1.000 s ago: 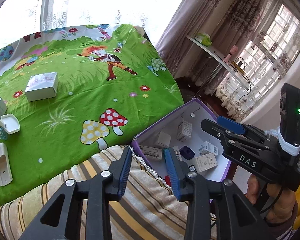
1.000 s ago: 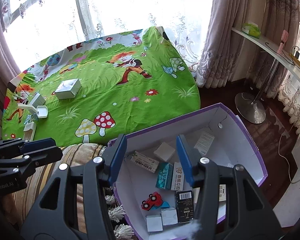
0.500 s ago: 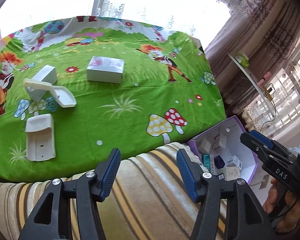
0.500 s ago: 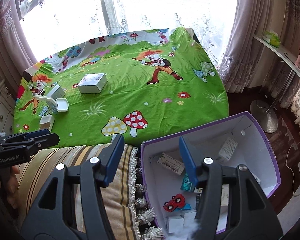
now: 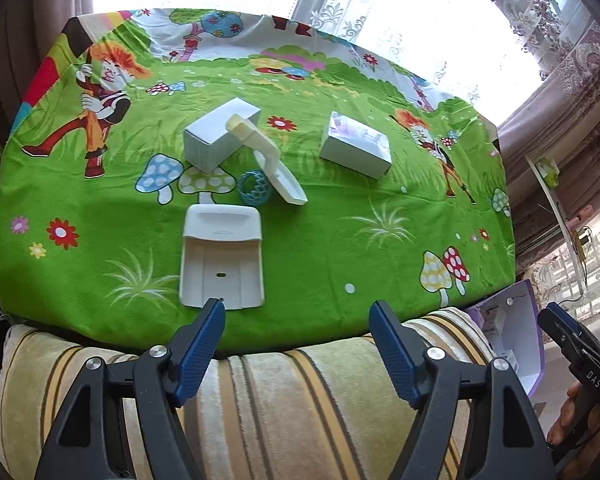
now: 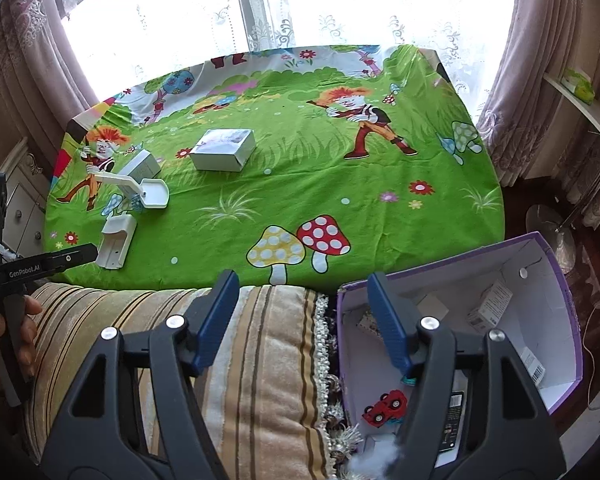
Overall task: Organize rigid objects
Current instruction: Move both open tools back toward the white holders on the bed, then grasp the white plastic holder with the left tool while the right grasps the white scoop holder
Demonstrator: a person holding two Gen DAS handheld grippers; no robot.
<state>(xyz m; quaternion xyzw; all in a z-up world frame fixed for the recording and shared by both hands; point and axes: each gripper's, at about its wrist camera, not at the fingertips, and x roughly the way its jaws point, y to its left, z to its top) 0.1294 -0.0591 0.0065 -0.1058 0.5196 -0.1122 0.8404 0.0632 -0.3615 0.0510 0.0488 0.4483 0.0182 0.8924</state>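
The left gripper (image 5: pixel 296 308) hangs with its jaws spread wide and nothing between them, above a striped cushion (image 5: pixel 260 400) at the near edge of the bed (image 5: pixel 340 248) with its green cartoon sheet. Just beyond its left fingertip lies a white plastic holder (image 5: pixel 222 256), flat on the sheet, its long axis running away from the camera and its open end toward the gripper. Past it sits a small teal lattice ring (image 5: pixel 254 188), touching a white scoop-like piece (image 5: pixel 276 168) that leans tilted against a white box (image 5: pixel 220 136); the scoop's handle points up and away, its tray toward the near right. To the right, apart from these, rests a second white box (image 5: pixel 356 146), long axis running left to right.

Further right, the right gripper (image 6: pixel 304 304) also has its jaws released and empty, over the cushion's fringe beside a purple-walled box (image 6: pixel 556 252). Inside it lie small cartons and a red toy car (image 6: pixel 384 402).
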